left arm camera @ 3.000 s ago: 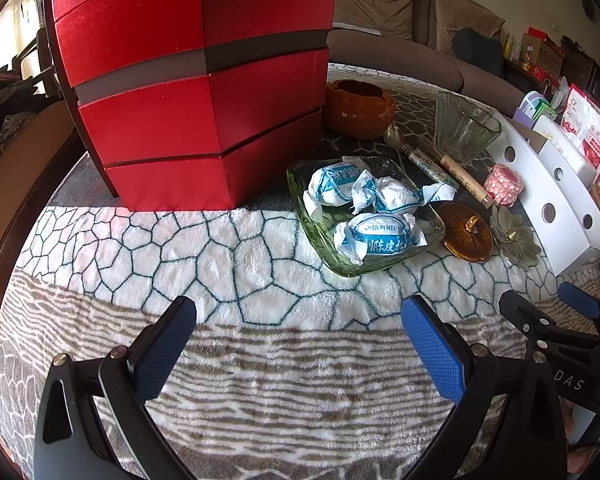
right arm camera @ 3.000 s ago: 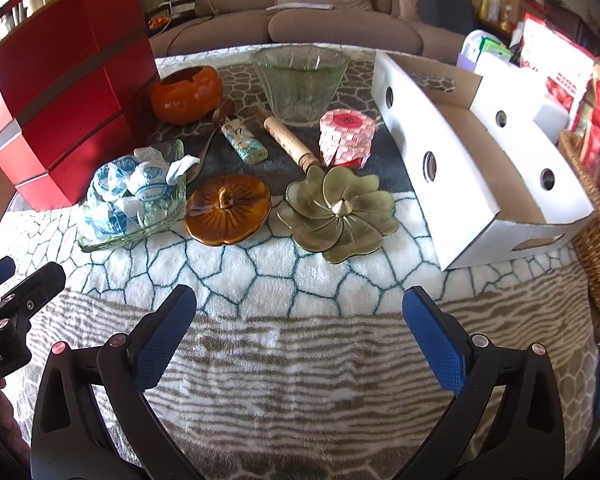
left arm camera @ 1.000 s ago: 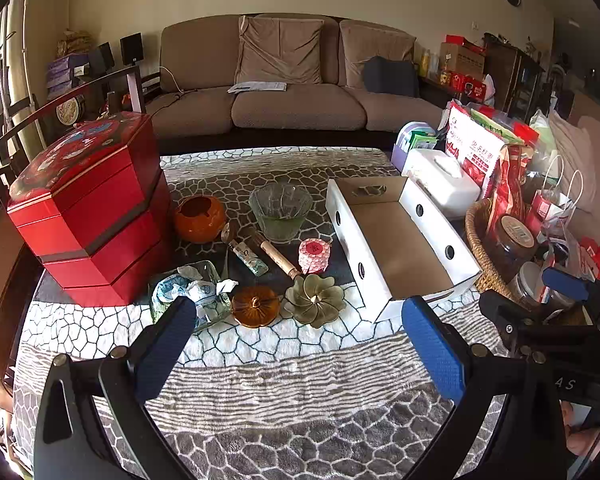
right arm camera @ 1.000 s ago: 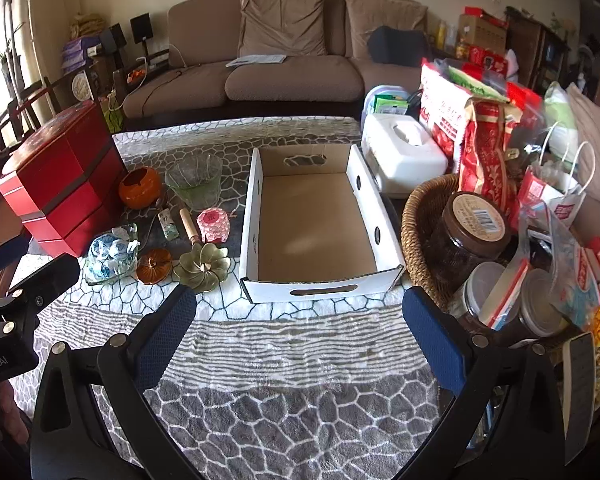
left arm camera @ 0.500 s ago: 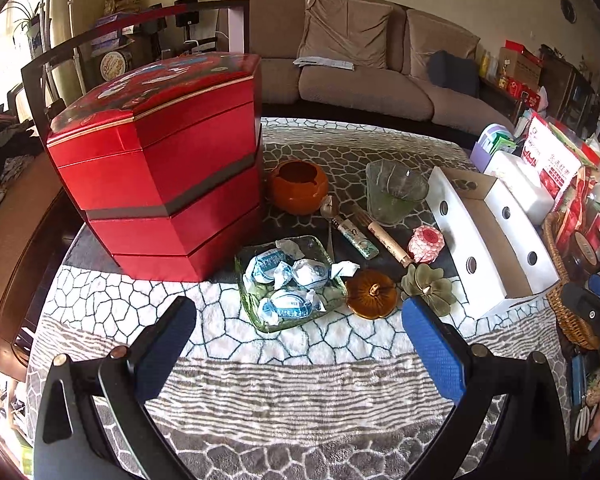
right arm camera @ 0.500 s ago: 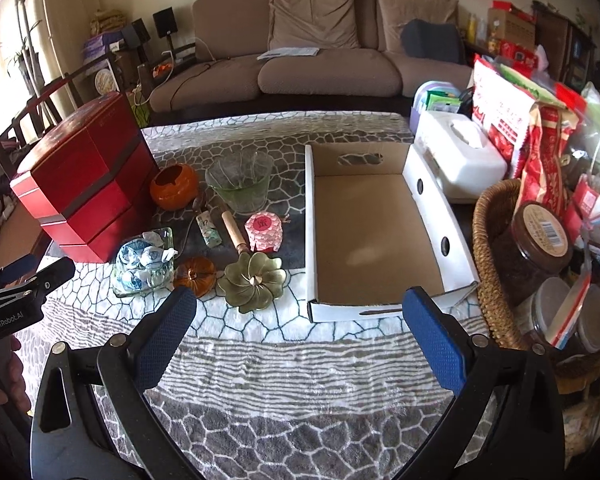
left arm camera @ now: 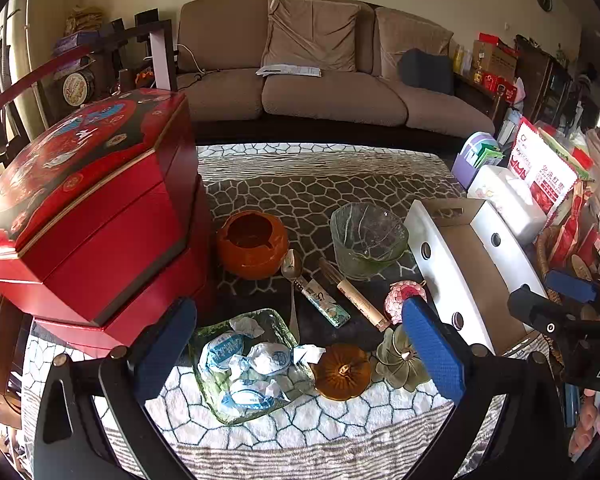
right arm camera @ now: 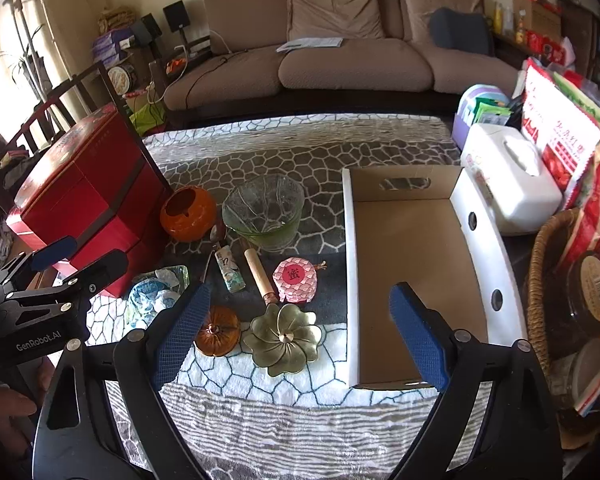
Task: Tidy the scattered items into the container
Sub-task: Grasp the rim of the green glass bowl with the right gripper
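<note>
Coming down closer to the table than half a second ago with both grippers, so seeing the scattered items larger in both views. Passing the red lacquer box (left arm camera: 84, 208) at the far left, not part of the clutter by my judgement. Holding the left gripper (left arm camera: 296, 320) wide apart and grasping nothing, hanging above the glass dish of wrapped sweets (left arm camera: 252, 364). Moving rightward: finding the orange pot (left arm camera: 252, 244), the spoon (left arm camera: 293, 268), the small tube (left arm camera: 326, 302) and the wooden stick (left arm camera: 356, 296) lying close together, with the pumpkin lid (left arm camera: 342, 372) and the flower dish (right arm camera: 282, 338) nearer. Keeping the right gripper (right arm camera: 300, 292) also released and empty, pointing over the pink packet (right arm camera: 296, 276), with the glass bowl (right arm camera: 264, 210) behind. Ending at the cardboard box (right arm camera: 412, 264) on the right, holding nothing yet. Judging from this descent: leaving the overview and approaching a first pick, with nothing tidied so far.
</note>
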### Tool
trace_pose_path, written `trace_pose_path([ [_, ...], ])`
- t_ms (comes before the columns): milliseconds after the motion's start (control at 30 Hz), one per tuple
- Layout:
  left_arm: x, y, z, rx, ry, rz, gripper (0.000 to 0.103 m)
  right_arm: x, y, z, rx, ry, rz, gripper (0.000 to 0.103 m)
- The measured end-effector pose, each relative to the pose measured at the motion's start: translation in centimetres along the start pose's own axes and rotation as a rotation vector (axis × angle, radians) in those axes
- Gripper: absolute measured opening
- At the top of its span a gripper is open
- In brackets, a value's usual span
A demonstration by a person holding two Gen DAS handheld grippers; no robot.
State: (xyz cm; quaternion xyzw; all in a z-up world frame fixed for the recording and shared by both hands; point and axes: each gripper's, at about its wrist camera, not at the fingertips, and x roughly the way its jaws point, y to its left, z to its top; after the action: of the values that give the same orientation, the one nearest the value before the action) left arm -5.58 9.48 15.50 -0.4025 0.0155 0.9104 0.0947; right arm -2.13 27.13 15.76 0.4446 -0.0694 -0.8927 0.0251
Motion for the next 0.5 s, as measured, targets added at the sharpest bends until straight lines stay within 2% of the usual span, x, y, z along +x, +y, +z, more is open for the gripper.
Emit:
trace_pose_path([
  [33,0.4,0.1,0.2,0.004,0.004,-0.003,0.103,0.4,0.0,0.0,-0.001,0.006,0.005,0.066],
  [100,0.9,0.6,0.4,0.002,0.014,-0.031,0.103,1.3,-0.1,0.0,0.002,0.025,0.02,0.049],
  [133,1.0,1.0,0.6,-0.002,0.019,-0.053,0.102,1.7,-0.1,0.0,0.002,0.033,0.026,0.047],
  [200,1.2,1.6,1.3,-0.006,0.026,-0.092,0.094,2.3,-0.1,0.5,-0.012,0.035,0.025,0.047],
  [267,1.6,1.6,2.1,0.012,0.033,-0.093,0.094,2.9,-0.3,1.5,-0.016,0.033,0.027,0.047],
  [400,3.8,0.5,3.7,0.065,0.039,-0.035,0.095,5.0,-0.6,4.6,-0.001,0.057,0.046,0.05],
  [500,6.3,0.2,4.8,0.021,0.052,-0.049,0.095,7.5,-0.9,6.7,0.031,0.095,0.081,0.05],
])
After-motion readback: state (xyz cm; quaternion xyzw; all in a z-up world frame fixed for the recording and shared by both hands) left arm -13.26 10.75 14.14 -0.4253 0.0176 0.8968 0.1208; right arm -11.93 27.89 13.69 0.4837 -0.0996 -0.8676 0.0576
